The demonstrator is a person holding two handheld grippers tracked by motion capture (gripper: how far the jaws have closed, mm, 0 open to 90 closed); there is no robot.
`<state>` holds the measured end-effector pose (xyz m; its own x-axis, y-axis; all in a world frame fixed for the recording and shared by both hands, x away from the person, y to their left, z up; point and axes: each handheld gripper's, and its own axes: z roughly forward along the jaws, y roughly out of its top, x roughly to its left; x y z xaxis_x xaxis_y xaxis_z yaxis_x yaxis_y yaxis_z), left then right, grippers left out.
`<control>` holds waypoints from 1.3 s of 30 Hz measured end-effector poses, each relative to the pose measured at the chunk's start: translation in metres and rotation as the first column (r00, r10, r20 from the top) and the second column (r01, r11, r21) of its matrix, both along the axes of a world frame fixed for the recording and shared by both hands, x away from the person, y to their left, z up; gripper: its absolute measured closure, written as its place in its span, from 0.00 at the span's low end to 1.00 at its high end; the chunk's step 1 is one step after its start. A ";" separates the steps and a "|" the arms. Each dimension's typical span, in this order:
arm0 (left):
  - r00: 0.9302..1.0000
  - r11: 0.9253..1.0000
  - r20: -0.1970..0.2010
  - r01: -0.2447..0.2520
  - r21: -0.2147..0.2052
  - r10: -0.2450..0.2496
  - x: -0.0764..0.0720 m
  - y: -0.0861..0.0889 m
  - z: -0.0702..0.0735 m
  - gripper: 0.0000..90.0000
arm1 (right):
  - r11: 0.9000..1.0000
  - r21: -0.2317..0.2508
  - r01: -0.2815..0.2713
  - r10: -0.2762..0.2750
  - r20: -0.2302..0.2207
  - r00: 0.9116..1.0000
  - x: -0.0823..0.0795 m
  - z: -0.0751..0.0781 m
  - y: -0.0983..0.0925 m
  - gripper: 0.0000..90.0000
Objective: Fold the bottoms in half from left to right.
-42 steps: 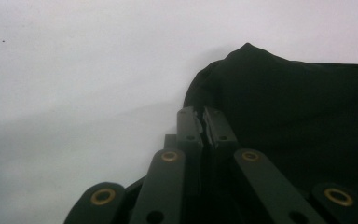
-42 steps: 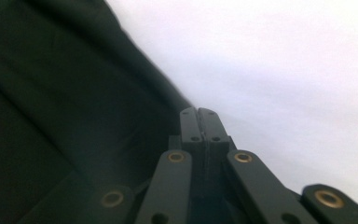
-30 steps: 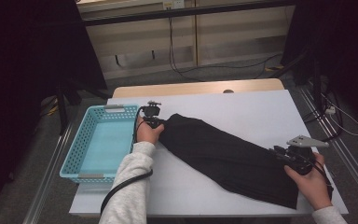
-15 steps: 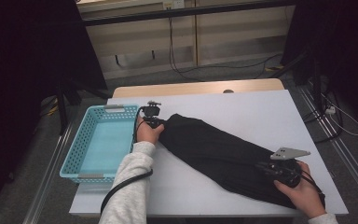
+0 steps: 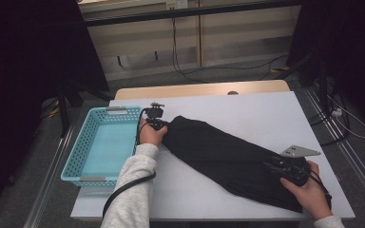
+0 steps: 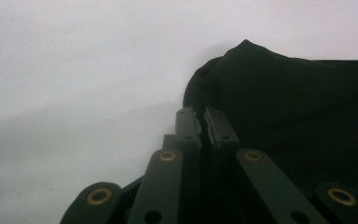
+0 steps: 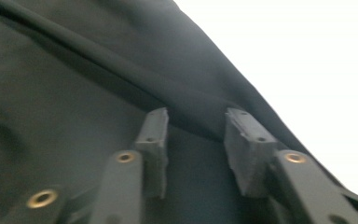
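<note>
You had the black garment [image 5: 228, 159] stretched slantwise across the white surface [image 5: 247, 111], just right of the blue basket [image 5: 105, 142]. Your left tool [image 5: 158, 124] was clamped on the cloth's upper end, jaws nearly together. Your right tool [image 5: 285, 167] sat on the lower end, and its jaws had just been opening, astride a raised fold without pinching it. I'd judge the folding barely begun, and the basket stood empty.

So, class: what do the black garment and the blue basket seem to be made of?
Black garment: seemingly soft woven or knit cloth, matte; it drapes flat, folds and shows a raised seam in the right gripper view. Blue basket: likely moulded plastic, smooth and slightly glossy; its stiff walls carry regular rows of holes.
</note>
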<state>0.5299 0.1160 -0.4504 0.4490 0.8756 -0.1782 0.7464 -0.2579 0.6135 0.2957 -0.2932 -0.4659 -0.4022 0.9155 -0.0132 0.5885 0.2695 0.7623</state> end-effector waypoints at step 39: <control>1.000 1.000 -0.016 0.006 0.004 -0.006 0.002 0.000 0.002 0.94 | 0.976 0.047 -0.213 0.216 -0.065 0.974 -0.029 0.004 0.030 0.99</control>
<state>0.5315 0.1164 -0.4487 0.4514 0.8737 -0.1813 0.7544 -0.2651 0.6005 0.2667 -0.2629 -0.4618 -0.5879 0.8070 0.0562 0.5720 0.3656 0.7343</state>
